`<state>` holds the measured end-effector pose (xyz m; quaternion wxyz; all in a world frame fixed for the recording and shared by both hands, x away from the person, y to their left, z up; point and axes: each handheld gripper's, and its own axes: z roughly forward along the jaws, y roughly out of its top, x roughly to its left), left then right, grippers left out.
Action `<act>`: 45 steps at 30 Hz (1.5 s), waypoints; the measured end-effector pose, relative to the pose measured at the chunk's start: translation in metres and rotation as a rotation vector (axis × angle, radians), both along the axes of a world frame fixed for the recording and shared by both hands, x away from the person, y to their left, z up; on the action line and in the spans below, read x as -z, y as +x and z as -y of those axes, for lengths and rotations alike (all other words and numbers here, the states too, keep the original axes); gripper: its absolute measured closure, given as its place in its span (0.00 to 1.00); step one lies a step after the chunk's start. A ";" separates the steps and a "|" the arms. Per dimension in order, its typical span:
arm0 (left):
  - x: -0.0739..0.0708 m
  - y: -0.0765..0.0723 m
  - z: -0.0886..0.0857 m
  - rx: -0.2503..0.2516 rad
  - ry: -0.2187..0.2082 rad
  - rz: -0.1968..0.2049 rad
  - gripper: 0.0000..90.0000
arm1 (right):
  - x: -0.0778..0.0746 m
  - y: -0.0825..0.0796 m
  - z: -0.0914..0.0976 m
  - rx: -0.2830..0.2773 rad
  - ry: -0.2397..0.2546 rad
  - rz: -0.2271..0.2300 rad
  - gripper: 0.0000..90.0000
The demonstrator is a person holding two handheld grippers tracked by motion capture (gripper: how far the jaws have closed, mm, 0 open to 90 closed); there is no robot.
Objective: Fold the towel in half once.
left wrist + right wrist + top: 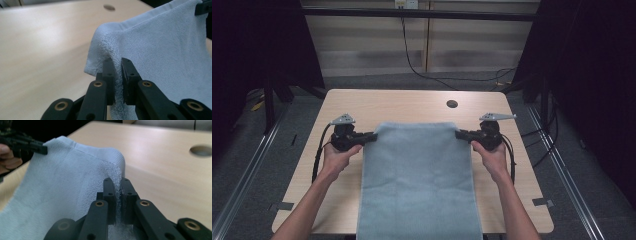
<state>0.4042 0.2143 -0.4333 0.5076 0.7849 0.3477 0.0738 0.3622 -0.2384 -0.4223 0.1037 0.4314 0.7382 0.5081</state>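
At frame center, above the pale counter (412, 102), my left tongs (371, 136) and right tongs (459, 134) each clamp a far corner of the blue towel (417, 175).

Left gripper (371, 136) and right gripper (459, 134): black bodies, each topped by a grey three-cornered plate, black cable trailing behind. Fingers (109, 75) black, flat-padded, with brass-ringed pivots. Forearms bare, no sleeves.

Both forearms come in from the bottom of the high view. The left gripper (371, 136) is at middle left, the right gripper (459, 134) at middle right, both level, pointing inward at each other, jaws clamped together.
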 end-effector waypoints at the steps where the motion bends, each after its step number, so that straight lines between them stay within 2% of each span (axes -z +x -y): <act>1: -0.004 0.002 -0.001 -0.008 -0.016 0.008 0.93 | -0.007 0.004 0.001 0.001 0.002 0.013 0.95; 4: -0.018 0.009 -0.004 -0.032 -0.052 0.026 0.93 | -0.019 0.012 -0.001 0.002 -0.009 0.033 0.95; 7: -0.035 0.016 -0.006 -0.051 -0.063 0.049 0.93 | -0.036 0.021 -0.004 -0.002 -0.011 0.056 0.95; 9: -0.049 0.022 -0.006 -0.056 -0.058 0.072 0.93 | -0.051 0.028 -0.005 0.000 -0.036 0.068 0.95; 10: -0.057 0.024 -0.006 -0.058 -0.073 0.082 0.93 | -0.056 0.030 -0.005 0.003 -0.040 0.072 0.95; 11: -0.066 0.025 -0.005 -0.052 -0.071 0.100 0.93 | -0.063 0.032 -0.004 0.011 -0.046 0.080 0.95; 13: -0.081 0.027 -0.003 -0.046 -0.064 0.139 0.94 | -0.077 0.037 -0.001 0.025 -0.050 0.098 0.95; 15: -0.094 0.028 -0.001 -0.047 -0.083 0.166 0.94 | -0.091 0.041 0.001 0.031 -0.053 0.120 0.95; 17: -0.101 0.025 0.002 -0.042 -0.125 0.177 0.94 | -0.102 0.041 0.003 0.042 -0.043 0.152 0.96; 19: -0.103 0.018 0.007 -0.016 -0.110 0.191 0.94 | -0.107 0.036 0.005 0.044 -0.027 0.166 0.95; 22: -0.097 0.003 0.011 0.022 -0.075 0.196 0.94 | -0.101 0.019 0.005 0.017 -0.033 0.168 0.95; 25: -0.085 -0.015 0.010 0.053 -0.058 0.186 0.94 | -0.087 -0.005 0.007 -0.049 -0.032 0.154 0.95; 28: -0.078 -0.037 0.005 0.089 -0.077 0.183 0.94 | -0.072 -0.031 0.013 -0.073 -0.016 0.139 0.95; 30: -0.075 -0.051 0.001 0.083 -0.071 0.189 0.94 | -0.066 -0.047 0.018 -0.090 0.002 0.135 0.95; 31: -0.073 -0.059 -0.002 0.101 -0.084 0.185 0.94 | -0.064 -0.056 0.020 -0.094 0.006 0.134 0.95; 33: -0.069 -0.073 -0.005 0.112 -0.065 0.177 0.94 | -0.063 -0.073 0.023 -0.103 -0.006 0.143 0.95; 37: -0.058 -0.107 -0.008 0.148 -0.072 0.148 0.94 | -0.063 -0.102 0.022 -0.125 -0.044 0.161 0.95; 38: -0.053 -0.116 -0.008 0.148 -0.072 0.157 0.94 | -0.060 -0.108 0.020 -0.129 -0.050 0.154 0.95; 40: -0.039 -0.130 -0.013 0.157 -0.098 0.127 0.94 | -0.051 -0.121 0.018 -0.136 -0.072 0.133 0.95; 41: -0.030 -0.134 -0.016 0.161 -0.086 0.104 0.94 | -0.045 -0.126 0.018 -0.141 -0.075 0.118 0.95; 43: -0.010 -0.140 -0.019 0.154 -0.105 0.035 0.94 | -0.029 -0.136 0.018 -0.153 -0.065 0.077 0.95; 44: 0.000 -0.143 -0.018 0.161 -0.101 -0.004 0.94 | -0.020 -0.141 0.017 -0.160 -0.076 0.050 0.95; 45: 0.009 -0.148 -0.016 0.156 -0.066 -0.019 0.94 | -0.011 -0.145 0.015 -0.162 -0.095 0.028 0.95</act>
